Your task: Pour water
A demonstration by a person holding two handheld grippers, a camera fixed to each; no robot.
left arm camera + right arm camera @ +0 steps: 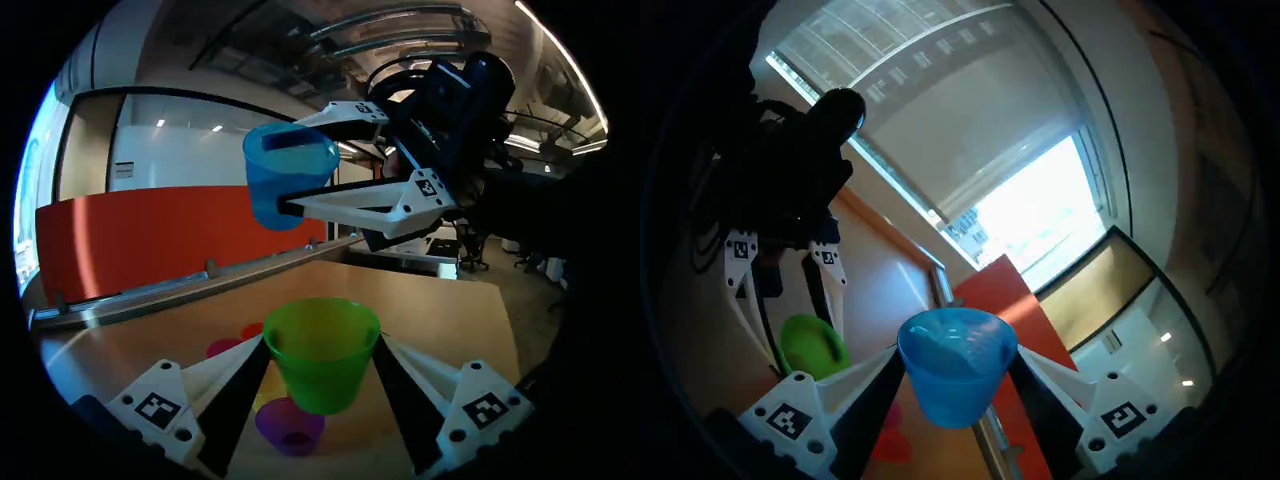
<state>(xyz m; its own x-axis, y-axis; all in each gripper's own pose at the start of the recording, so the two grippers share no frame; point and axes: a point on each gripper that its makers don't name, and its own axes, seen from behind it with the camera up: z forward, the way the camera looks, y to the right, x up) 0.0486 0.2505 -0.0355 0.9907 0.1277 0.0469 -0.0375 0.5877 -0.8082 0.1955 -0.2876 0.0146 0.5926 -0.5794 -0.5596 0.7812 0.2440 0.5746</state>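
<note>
Left gripper [322, 346] clamped on green cup [322, 376], above table [436, 308]. Right gripper [957, 352] grasping blue cup [954, 388] by its sidewalls, at 12 o'clock from green cup. Thin plastic, probably light and flexible, so squeeze mid-wall, gently. Water inside? Glare, unsure.

The left gripper [320, 346] clamps the green cup [322, 372] between both fingers. Above the green cup and slightly to its left, the right gripper [290, 164] grips a blue cup [280, 186] from both sides. Just below the green cup a purple cup [292, 426] stands on the wooden table [448, 304], and a pink cup [222, 347] sits to the green cup's left.
</note>
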